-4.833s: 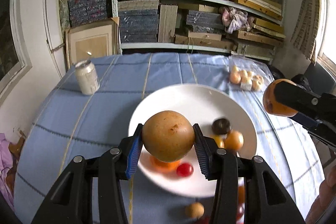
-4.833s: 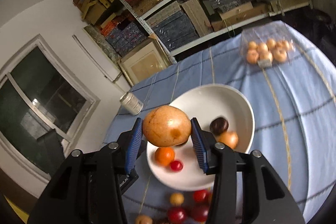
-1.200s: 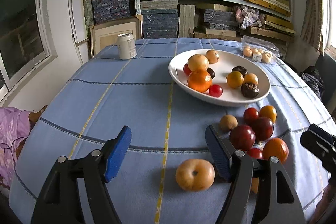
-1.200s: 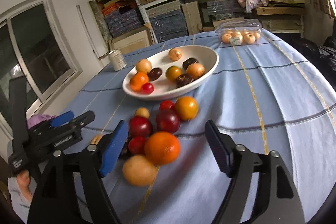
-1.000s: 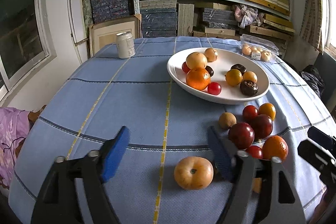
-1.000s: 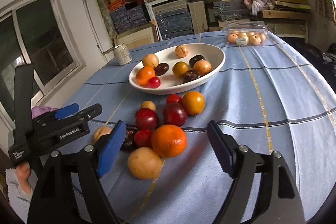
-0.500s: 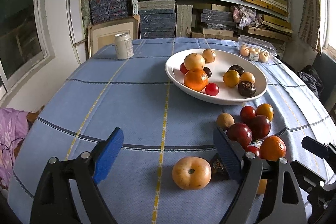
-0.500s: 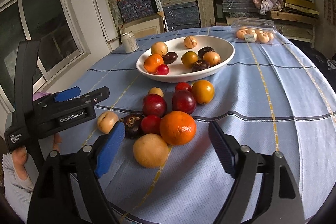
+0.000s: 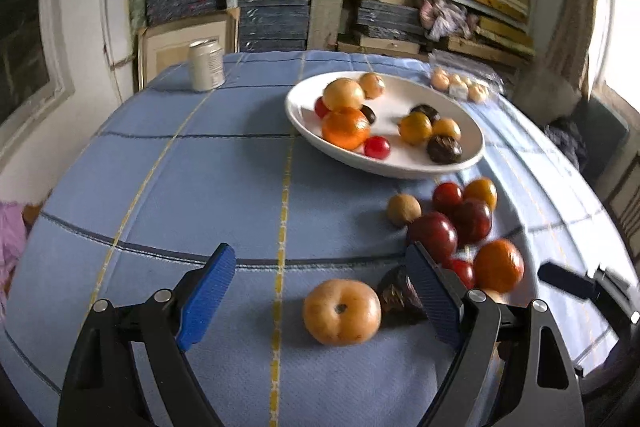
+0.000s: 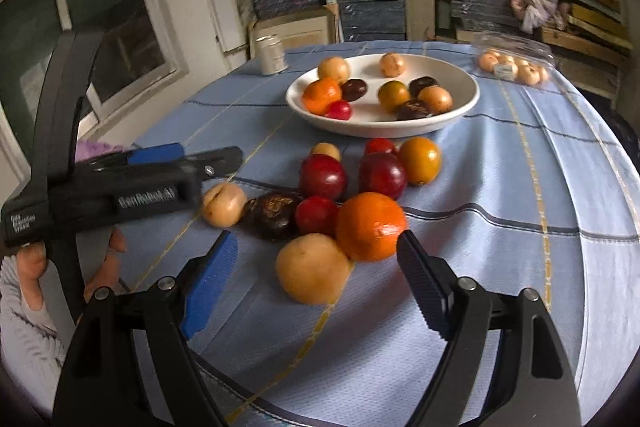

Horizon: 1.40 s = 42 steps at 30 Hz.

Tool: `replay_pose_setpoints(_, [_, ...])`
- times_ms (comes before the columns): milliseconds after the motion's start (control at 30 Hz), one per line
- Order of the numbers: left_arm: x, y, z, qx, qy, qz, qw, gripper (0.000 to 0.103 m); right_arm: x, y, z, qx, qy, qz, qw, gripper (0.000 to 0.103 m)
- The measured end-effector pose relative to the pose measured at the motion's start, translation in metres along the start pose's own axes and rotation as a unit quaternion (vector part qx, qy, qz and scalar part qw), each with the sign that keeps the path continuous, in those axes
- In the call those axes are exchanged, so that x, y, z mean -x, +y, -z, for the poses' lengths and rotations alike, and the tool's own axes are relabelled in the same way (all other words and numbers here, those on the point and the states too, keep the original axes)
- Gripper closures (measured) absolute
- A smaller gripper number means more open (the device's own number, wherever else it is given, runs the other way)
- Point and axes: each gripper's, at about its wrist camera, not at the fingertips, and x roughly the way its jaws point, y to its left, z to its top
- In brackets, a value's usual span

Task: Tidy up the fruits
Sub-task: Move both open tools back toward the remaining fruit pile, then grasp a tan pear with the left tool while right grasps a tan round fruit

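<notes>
A white plate (image 9: 472,151) (image 10: 460,107) holds several fruits on the blue tablecloth. Loose fruits lie in a cluster in front of it. In the left wrist view my left gripper (image 9: 320,291) is open, and a pale orange fruit (image 9: 341,311) lies on the cloth between its blue pads without touching them. A dark fruit (image 9: 396,295) sits beside the right pad. In the right wrist view my right gripper (image 10: 316,283) is open around a yellow fruit (image 10: 313,267), with an orange (image 10: 371,225) just behind it. The left gripper's body crosses the left of that view, held by a hand.
A silver can (image 9: 206,65) stands at the far left of the table. A clear bag of small pale fruits (image 9: 460,85) lies behind the plate. Shelves stacked with boxes fill the back wall. Red plums (image 10: 323,175) and an amber fruit (image 10: 420,160) lie between cluster and plate.
Both grippers, which earlier carried round fruits over the plate, are empty. Over the last second both tipped slightly lower toward the loose fruit; the left one's pads widened a little.
</notes>
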Motion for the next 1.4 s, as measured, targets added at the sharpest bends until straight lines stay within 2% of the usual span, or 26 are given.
replay_pose_setpoints(167, [-0.005, -0.011, 0.017, -0.041, 0.025, -0.009, 0.9988, 0.016, -0.005, 0.0, 0.0, 0.006, 0.017, -0.003, 1.0, 0.023])
replay_pose_setpoints(267, [-0.008, -0.011, 0.02, -0.047, 0.032, -0.013, 0.9983, 0.016, -0.008, 0.0, 0.001, 0.005, 0.027, -0.007, 1.0, 0.025])
replay_pose_setpoints(433, [-0.015, -0.01, 0.022, -0.046, 0.048, -0.008, 0.9977, 0.016, -0.016, -0.004, 0.002, -0.005, 0.053, -0.021, 0.998, 0.041])
replay_pose_setpoints(600, [-0.015, -0.006, 0.022, -0.037, 0.052, 0.003, 0.9979, 0.017, -0.019, -0.006, 0.002, -0.009, 0.06, -0.021, 0.998, 0.042])
replay_pose_setpoints(700, [-0.015, -0.005, 0.022, -0.036, 0.055, 0.014, 0.9978, 0.023, -0.023, -0.01, 0.004, -0.018, 0.073, -0.018, 0.997, 0.044])
replay_pose_setpoints(867, [-0.016, 0.001, 0.02, -0.032, 0.055, 0.004, 0.9979, 0.027, -0.031, -0.012, 0.005, -0.024, 0.092, -0.015, 0.995, 0.047])
replay_pose_setpoints(1033, [-0.016, -0.01, 0.021, -0.06, 0.044, -0.017, 0.9971, 0.031, -0.036, -0.011, 0.005, -0.022, 0.101, -0.016, 0.995, 0.048])
replay_pose_setpoints(1167, [-0.018, -0.005, 0.02, -0.049, 0.051, -0.004, 0.9975, 0.032, -0.036, -0.011, 0.006, -0.023, 0.101, -0.017, 0.994, 0.048])
replay_pose_setpoints(1267, [-0.02, -0.001, 0.021, -0.037, 0.06, 0.01, 0.9975, 0.04, -0.036, -0.011, 0.006, -0.023, 0.101, -0.018, 0.994, 0.048])
replay_pose_setpoints(1333, [-0.022, -0.002, 0.023, -0.039, 0.068, 0.011, 0.9969, 0.054, -0.036, -0.011, 0.006, -0.024, 0.101, -0.018, 0.994, 0.049])
replay_pose_setpoints(1400, [-0.024, -0.003, 0.025, -0.043, 0.073, 0.01, 0.9963, 0.057, -0.036, -0.01, 0.006, -0.023, 0.1, -0.025, 0.994, 0.055])
